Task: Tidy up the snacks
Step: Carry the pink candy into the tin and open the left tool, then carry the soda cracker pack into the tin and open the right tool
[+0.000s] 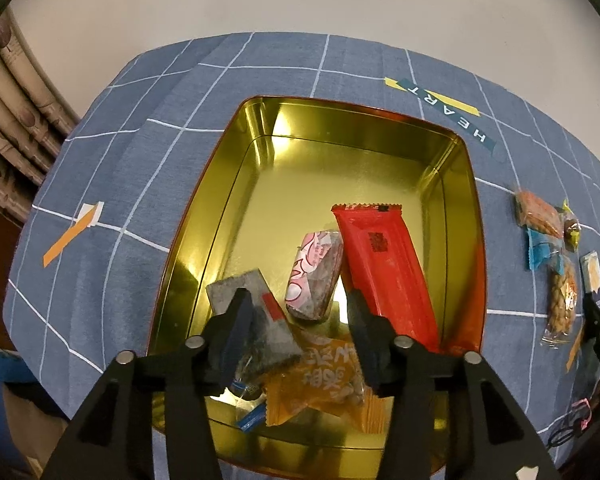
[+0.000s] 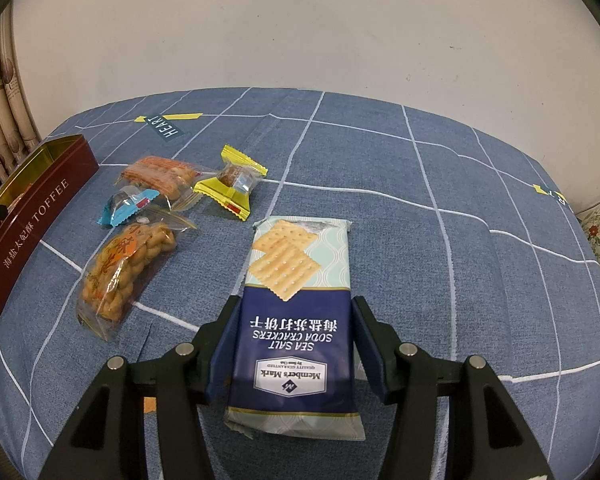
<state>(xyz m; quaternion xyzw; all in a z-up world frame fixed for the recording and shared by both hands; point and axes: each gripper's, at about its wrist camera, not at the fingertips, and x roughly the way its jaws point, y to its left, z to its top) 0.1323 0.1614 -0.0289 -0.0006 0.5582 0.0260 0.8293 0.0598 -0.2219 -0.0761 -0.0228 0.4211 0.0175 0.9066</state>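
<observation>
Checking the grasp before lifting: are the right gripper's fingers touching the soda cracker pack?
Apart. The right wrist view shows blue cloth between each finger and the soda cracker pack.

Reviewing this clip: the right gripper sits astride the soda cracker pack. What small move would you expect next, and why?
Probably closing the right gripper on the soda cracker pack. Its fingers stand open on either side of the pack, which lies flat on the blue cloth outside the tin. The left gripper hangs open over the tin, where several snacks already lie, so the crackers likely go there next.
</observation>
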